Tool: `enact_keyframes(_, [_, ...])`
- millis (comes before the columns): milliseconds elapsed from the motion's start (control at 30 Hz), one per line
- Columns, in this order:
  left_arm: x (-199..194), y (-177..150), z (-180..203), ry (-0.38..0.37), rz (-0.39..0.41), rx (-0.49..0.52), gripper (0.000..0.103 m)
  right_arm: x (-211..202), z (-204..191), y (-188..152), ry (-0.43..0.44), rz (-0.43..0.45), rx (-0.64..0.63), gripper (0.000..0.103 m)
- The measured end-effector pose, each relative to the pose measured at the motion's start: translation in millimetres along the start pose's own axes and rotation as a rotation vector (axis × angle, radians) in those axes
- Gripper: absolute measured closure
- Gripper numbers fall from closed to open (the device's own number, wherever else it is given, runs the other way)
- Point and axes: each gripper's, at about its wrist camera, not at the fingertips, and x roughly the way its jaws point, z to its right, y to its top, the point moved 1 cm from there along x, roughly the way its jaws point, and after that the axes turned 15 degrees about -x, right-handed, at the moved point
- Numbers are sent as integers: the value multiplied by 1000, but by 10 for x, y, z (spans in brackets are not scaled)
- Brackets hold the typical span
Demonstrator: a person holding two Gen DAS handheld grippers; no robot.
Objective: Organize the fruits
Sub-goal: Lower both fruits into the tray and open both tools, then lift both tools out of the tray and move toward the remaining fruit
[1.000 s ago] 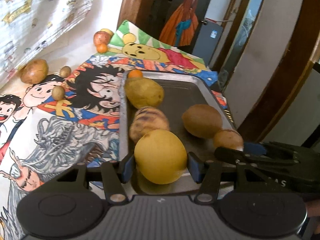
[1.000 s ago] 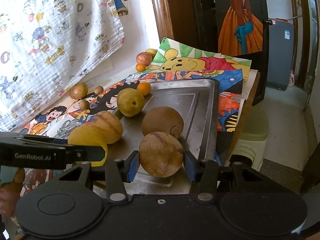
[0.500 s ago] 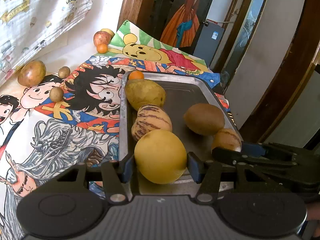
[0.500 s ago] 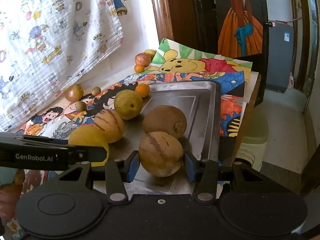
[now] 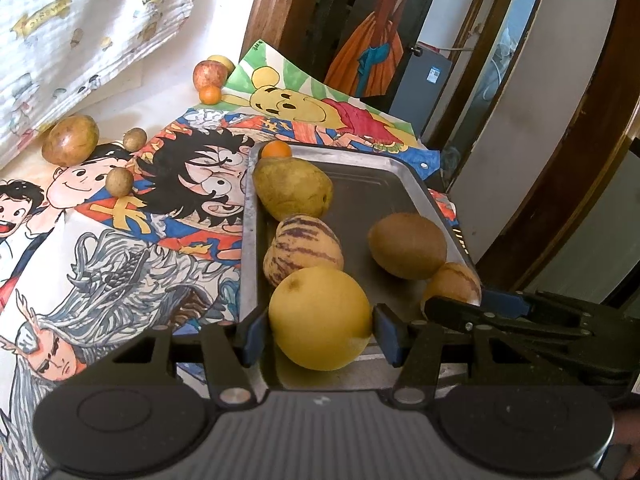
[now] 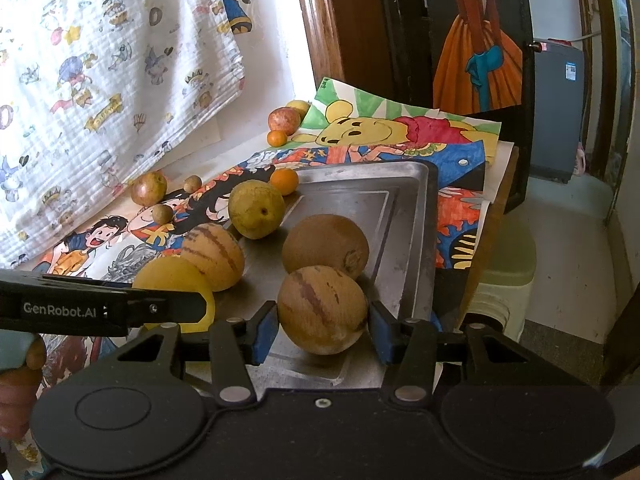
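Two fruits (image 5: 320, 318) between hand-held gripper (image 5: 318, 334) pads

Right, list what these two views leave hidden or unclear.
- Left wrist view: the striped fruit in the right gripper is half hidden behind that gripper's arm.
- Both views: whether either held fruit touches the metal tray is unclear; the undersides of the yellow fruit and the striped one are out of sight.
- Both views: the tray's near edge is hidden by the gripper bodies.
- Right wrist view: the left gripper hides part of the yellow fruit.

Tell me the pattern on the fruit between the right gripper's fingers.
Tan skin with brownish-purple lengthwise stripes on the striped fruit; clearest in the right wrist view.
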Motion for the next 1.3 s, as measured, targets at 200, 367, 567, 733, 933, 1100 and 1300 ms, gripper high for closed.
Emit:
enact_keyframes(200, [-74, -33, 4, 1, 13, -6, 43, -84, -11, 13, -8, 15, 0, 50])
enact_keyframes(367, [-180, -75, -8, 5, 33, -7, 40, -166, -56, 2, -11, 25, 1, 49])
enact_keyframes(567, [-369, -110, -36, 0, 88, -23, 30, -319, -87, -10, -25, 53, 10, 38])
enact_keyframes(733, [-536, -161, -42, 19, 143, -20, 21, -461, -121, -38, -38, 71, 19, 28])
enact_keyframes(933, [-729, -205, -120, 54, 220, -61, 0, -652, -212, -37, -48, 85, 10, 7])
enact_keyframes(1100, [-855, -235, -220, 85, 242, -92, 0, -808, -380, -20, -52, 66, -13, 1])
enact_keyframes(1300, [-978, -313, -298, 203, 220, -69, 0, -886, -598, 11, -62, -63, 5, 1])
